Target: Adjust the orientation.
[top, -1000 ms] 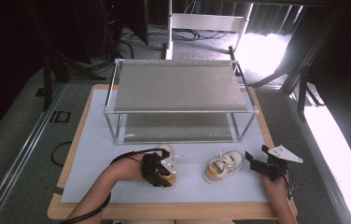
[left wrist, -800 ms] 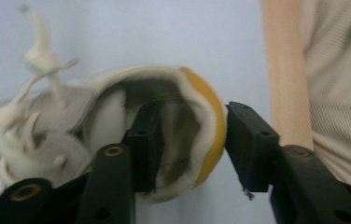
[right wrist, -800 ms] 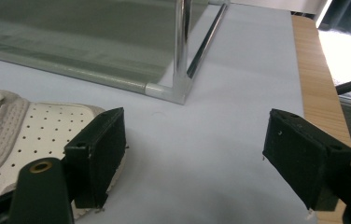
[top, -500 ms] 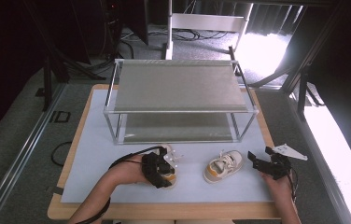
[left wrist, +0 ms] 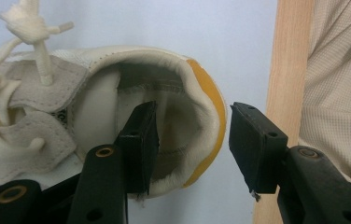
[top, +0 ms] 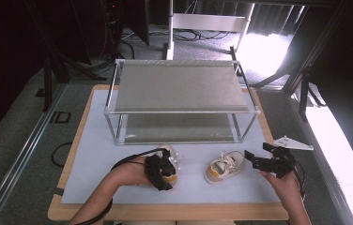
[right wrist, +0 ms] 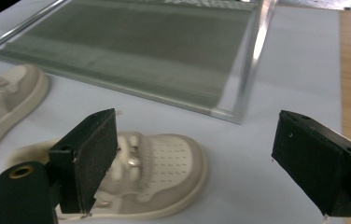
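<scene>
Two small cream shoes with orange heels lie on the white mat in front of the rack. My left gripper [top: 158, 171] is at the left shoe [top: 171, 164]. In the left gripper view the left gripper [left wrist: 191, 119] straddles that shoe's [left wrist: 94, 93] heel, one jaw inside the opening and the other outside with a gap. Its jaws have just been opening. My right gripper [top: 257, 153] hovers just right of the right shoe [top: 224, 166]. The right gripper [right wrist: 201, 140] has just been opening and stands wide with nothing between its jaws, the right shoe [right wrist: 164, 163] below and beyond them.
A two-tier metal rack [top: 181, 111] stands at the middle of the white mat [top: 95, 154], its lower shelf [right wrist: 164, 51] bare. The wooden table edge [top: 165, 212] runs along the near side, and a beige sleeve [left wrist: 337, 93] lies beyond it. Cables and stands are on the floor behind.
My right gripper has lifted off the mat beside the right shoe and its jaws have widened. The left gripper stayed at the left shoe's heel and its jaws have parted.
</scene>
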### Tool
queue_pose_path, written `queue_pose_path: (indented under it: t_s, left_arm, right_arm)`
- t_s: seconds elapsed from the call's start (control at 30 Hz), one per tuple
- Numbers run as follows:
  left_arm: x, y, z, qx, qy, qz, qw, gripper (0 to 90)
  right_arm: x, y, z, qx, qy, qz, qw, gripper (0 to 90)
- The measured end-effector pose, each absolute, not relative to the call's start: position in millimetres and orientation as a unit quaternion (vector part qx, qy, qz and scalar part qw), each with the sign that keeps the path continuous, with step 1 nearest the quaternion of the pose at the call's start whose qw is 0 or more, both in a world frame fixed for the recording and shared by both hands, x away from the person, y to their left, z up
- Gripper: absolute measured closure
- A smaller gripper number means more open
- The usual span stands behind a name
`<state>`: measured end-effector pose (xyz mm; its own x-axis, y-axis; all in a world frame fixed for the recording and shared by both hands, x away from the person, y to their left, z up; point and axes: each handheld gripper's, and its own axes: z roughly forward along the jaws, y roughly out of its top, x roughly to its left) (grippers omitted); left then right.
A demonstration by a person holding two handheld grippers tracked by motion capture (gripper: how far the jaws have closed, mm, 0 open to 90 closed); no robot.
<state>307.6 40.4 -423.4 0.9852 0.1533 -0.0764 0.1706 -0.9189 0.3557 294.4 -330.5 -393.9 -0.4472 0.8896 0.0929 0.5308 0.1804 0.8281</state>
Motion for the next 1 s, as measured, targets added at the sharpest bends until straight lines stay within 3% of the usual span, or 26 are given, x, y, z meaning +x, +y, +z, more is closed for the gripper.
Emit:
queue_pose_path:
  t_s: [0.53,0.63,0.77,0.87,0.93,1.0]
  left_arm:
    - [307,38,-424,0.981,0.080,-0.025,0.176,51.5]
    - [307,39,-424,0.981,0.079,-0.025,0.176,51.5]
    - [307,38,-424,0.981,0.079,-0.025,0.174,51.4]
    - [307,37,-426,0.982,0.077,-0.026,0.170,51.4]
    - [307,36,-426,0.982,0.076,-0.026,0.169,51.4]
    - [307,36,-427,0.982,0.076,-0.027,0.169,51.4]
  right_arm:
    - [279,-260,-368,0.388,0.824,0.372,0.180,12.6]
    - [279,-247,-371,0.369,0.845,0.355,0.153,20.9]
    - [278,-233,-376,0.351,0.862,0.339,0.137,21.3]
    - [284,-225,-381,0.361,0.874,0.314,0.081,21.7]
    - [291,-221,-386,0.375,0.877,0.299,0.041,29.8]
    - [294,-218,-390,0.373,0.881,0.287,0.043,36.6]
